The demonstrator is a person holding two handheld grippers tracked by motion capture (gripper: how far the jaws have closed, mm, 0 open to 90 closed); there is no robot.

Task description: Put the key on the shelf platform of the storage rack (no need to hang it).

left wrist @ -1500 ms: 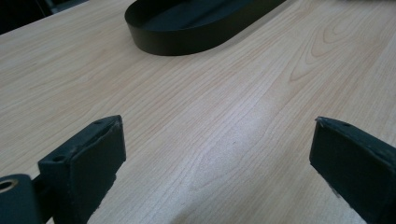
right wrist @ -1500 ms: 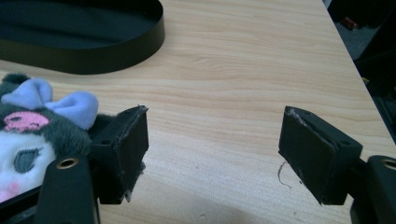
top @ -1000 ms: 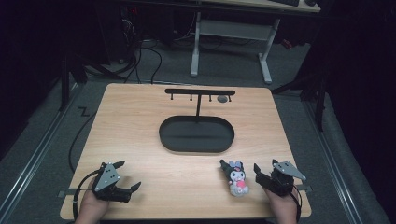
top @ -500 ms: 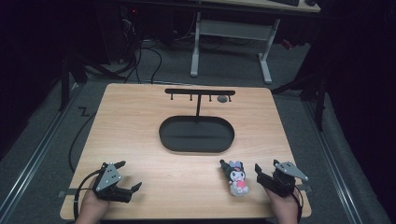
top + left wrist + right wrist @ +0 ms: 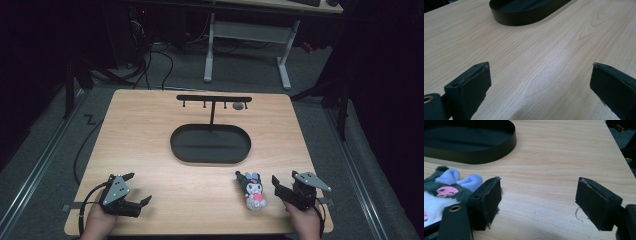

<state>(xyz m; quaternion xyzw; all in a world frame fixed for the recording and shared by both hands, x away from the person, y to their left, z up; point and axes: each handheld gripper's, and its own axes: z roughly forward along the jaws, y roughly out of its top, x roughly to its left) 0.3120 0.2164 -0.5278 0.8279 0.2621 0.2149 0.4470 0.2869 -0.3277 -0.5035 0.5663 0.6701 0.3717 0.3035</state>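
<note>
A small grey and white plush toy with a lilac bow [image 5: 253, 190] lies on the pale wooden worktop [image 5: 150, 130], near its front edge. The right tongs [image 5: 278, 183] rest just beside the toy, on its right. Their jaws have just been opening and stand spread over bare wood. The left tongs [image 5: 137, 189], spread too, sit well apart at the front left. A black oval tray [image 5: 210, 144] lies behind, with a black T-shaped hook stand [image 5: 213, 100] rising at its far edge.
</note>
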